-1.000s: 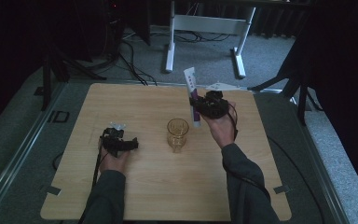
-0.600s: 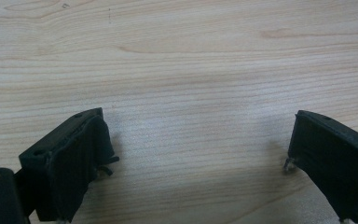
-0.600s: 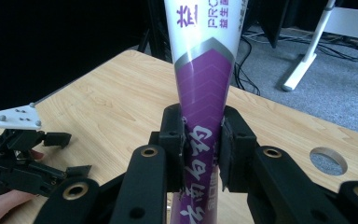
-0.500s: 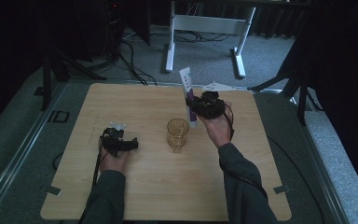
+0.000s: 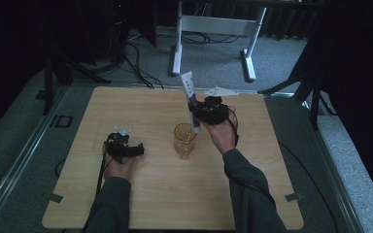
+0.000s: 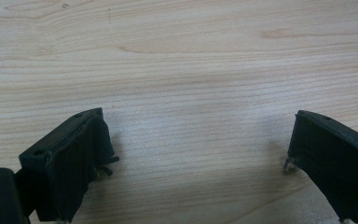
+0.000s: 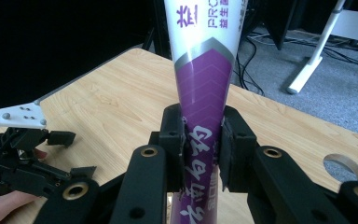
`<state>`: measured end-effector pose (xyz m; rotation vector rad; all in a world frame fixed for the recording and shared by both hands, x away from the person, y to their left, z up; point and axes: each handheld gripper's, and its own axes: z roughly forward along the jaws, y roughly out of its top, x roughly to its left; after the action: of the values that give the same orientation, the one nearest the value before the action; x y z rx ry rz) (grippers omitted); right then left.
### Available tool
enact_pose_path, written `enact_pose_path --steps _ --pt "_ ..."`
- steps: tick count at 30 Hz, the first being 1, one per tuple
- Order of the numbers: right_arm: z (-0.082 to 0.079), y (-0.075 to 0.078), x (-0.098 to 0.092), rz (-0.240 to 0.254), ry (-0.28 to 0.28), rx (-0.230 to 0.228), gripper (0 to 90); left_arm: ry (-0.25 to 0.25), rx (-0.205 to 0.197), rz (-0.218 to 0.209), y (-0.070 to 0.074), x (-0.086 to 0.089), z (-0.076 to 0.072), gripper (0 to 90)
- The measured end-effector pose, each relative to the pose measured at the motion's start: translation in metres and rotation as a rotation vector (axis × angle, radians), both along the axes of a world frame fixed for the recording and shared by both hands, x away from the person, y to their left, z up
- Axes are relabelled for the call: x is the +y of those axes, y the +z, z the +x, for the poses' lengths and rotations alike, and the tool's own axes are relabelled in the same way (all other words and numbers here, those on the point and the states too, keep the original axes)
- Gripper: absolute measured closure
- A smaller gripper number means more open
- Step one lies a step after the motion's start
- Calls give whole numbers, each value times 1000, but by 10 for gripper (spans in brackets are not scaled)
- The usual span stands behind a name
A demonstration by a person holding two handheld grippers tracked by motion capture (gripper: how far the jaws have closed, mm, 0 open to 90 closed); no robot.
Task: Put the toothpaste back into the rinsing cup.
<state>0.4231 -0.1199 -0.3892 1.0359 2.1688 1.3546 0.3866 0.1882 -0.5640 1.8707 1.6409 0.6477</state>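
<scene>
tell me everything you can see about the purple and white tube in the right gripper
The tube is a soft plastic squeeze tube, apparently toothpaste: white upper part, silver chevron band, purple lower part with white characters. The right gripper is shut on its purple part, pads pressing both sides. In the high view the tube is held in the air, tilted, its lower end just beside and above the amber glass cup on the wooden table. Its cap cannot be made out.
</scene>
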Motion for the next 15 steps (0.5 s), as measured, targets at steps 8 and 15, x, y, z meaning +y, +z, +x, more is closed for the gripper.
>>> enact_pose_path --steps 8,15 --pt "0 -4 5 4 6 8 741 0 0 0 0 0 0 43" --pt "-1 -9 10 -3 13 13 741 0 0 0 0 0 0 43"
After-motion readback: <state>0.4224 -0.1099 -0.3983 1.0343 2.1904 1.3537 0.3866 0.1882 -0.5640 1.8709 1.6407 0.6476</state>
